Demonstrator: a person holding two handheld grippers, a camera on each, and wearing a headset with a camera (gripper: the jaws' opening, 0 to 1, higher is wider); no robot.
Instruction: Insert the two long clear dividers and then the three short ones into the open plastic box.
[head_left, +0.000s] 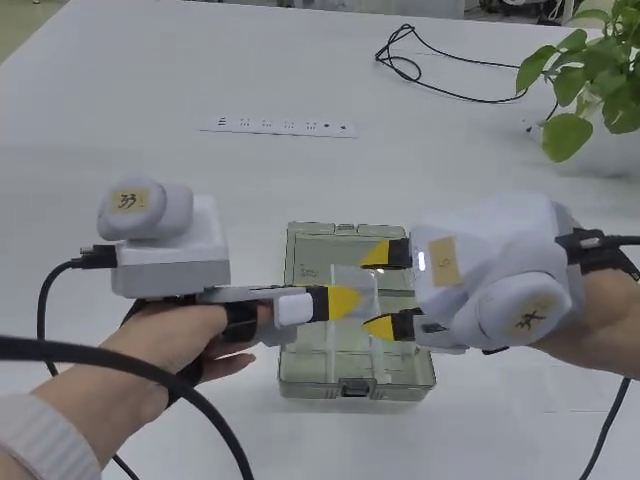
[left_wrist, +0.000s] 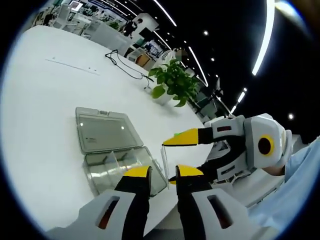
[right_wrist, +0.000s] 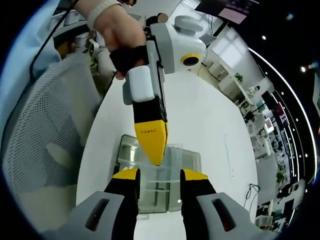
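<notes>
Right claw pinches short clear divider end to end, upright over open box, near hinge edge. Left claw spread, tips just beside divider. Power strip on table, well beyond box.

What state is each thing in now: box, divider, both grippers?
Plastic box: open, lid laid flat behind.
Clear divider: held upright over the box.
Right gripper: shut on the divider, end to end.
Left gripper: jaws apart, tips near the divider.
</notes>
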